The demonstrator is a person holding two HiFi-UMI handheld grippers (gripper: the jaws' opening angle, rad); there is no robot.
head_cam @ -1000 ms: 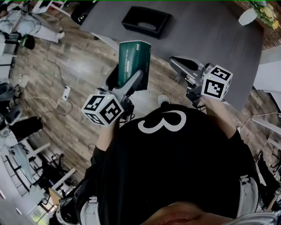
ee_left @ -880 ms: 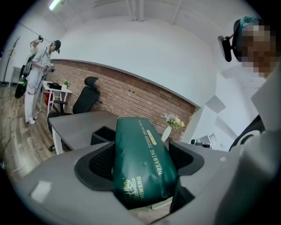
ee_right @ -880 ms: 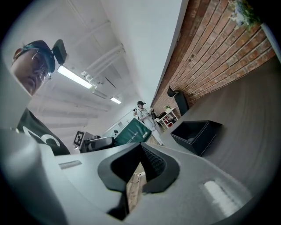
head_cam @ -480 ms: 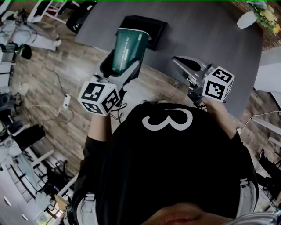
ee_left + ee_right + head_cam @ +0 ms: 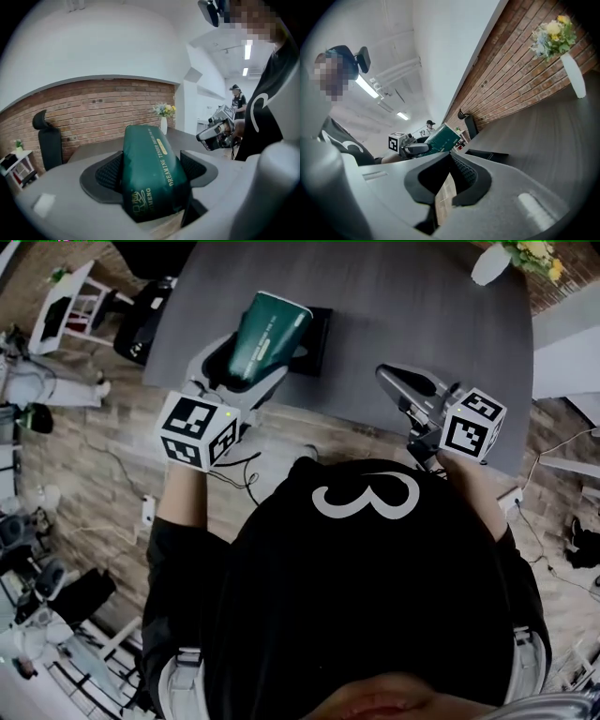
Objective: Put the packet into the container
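Observation:
A dark green packet [image 5: 269,329] with gold lettering is clamped between the jaws of my left gripper [image 5: 246,367], tilted up and to the right. It hangs over the near edge of the grey table [image 5: 412,306] and covers part of the black container [image 5: 318,337] behind it. In the left gripper view the packet [image 5: 151,180] fills the gap of the left gripper [image 5: 152,168]. My right gripper [image 5: 398,379] hovers over the table edge to the right, shut and holding nothing. The right gripper view shows its own jaws [image 5: 449,164] closed, with the container [image 5: 487,154] and packet [image 5: 443,137] beyond.
A white vase with flowers [image 5: 492,263] stands at the table's far right corner. A black chair [image 5: 141,322] and a white shelf [image 5: 64,306] stand left of the table. Wooden floor lies under me, with cables on it.
My left gripper has carried the packet forward from above the floor to over the table edge, in front of the container. The table has come closer. The right gripper stays shut.

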